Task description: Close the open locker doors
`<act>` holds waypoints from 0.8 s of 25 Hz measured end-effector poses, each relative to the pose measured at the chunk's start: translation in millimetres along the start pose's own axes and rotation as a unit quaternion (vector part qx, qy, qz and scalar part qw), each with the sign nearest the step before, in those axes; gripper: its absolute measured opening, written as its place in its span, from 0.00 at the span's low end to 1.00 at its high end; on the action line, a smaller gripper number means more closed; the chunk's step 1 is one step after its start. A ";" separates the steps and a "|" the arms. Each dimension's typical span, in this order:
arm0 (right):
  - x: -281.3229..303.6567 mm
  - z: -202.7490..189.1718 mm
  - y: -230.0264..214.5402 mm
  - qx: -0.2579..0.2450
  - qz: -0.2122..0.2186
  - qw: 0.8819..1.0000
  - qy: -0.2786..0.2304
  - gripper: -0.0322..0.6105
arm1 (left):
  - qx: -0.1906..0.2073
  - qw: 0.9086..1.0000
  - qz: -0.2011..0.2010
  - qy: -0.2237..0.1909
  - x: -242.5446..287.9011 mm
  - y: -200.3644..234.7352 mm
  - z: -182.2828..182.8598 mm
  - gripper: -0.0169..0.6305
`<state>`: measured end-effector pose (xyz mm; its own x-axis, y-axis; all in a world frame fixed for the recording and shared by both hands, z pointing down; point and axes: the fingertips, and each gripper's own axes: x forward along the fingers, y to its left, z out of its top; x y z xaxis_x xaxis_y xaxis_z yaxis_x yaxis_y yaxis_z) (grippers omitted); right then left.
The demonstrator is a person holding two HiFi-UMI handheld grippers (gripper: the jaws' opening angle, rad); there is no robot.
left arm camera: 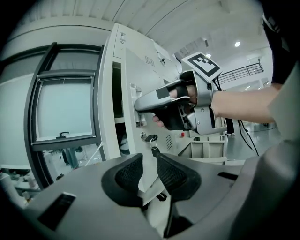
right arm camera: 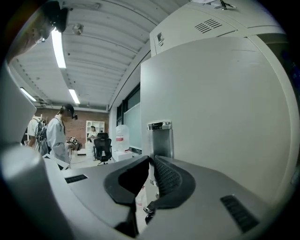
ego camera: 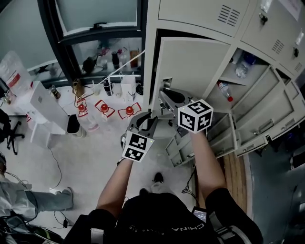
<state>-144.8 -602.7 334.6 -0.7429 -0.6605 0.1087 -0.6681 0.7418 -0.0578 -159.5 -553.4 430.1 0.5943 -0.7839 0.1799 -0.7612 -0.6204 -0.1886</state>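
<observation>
Pale grey metal fills what my right gripper (right arm camera: pixel 150 161) sees. The big open locker door (ego camera: pixel 190 66) is straight ahead of it. The door sticks out from the lockers (ego camera: pixel 195 14) toward me. Its loose edge, the one with the little metal latch (right arm camera: pixel 159 138), runs up and down. My right gripper's tips are right at that latch, touching it or just beside it; I cannot tell which. That gripper's jaws are closed together at the tips and hold nothing.

My left gripper (left arm camera: pixel 150 157) is lower and a bit nearer to me, just beside the bottom of the same loose edge. Its jaws are a little apart, and nothing is pinched between them. From there I see my right gripper up ahead, against the door.

The hole this door should cover looks to be on the right of it, where two bottles (ego camera: pixel 225 90) lie inside. So I think the push has to go on the loose edge, away from me and to the right, so the door swings round on its far side. My right gripper is the nearer one and is in the good spot, so it should do the pushing. A push close to the hinge side would do little.

More open doors (ego camera: pixel 259 121) hang lower down on the right, well apart from both grippers. Those are not shut yet.
</observation>
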 end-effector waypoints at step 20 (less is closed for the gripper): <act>54.6 8.4 -49.7 -0.037 -0.053 0.998 -0.010 0.13 | 0.033 0.998 0.052 0.005 67.8 46.1 20.5 0.19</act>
<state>-152.5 -676.6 335.2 -0.6693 -0.7375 0.0901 -0.7386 0.6736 0.0274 -149.1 -635.7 413.8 0.5102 -0.8439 0.1660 -0.7999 -0.5365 -0.2690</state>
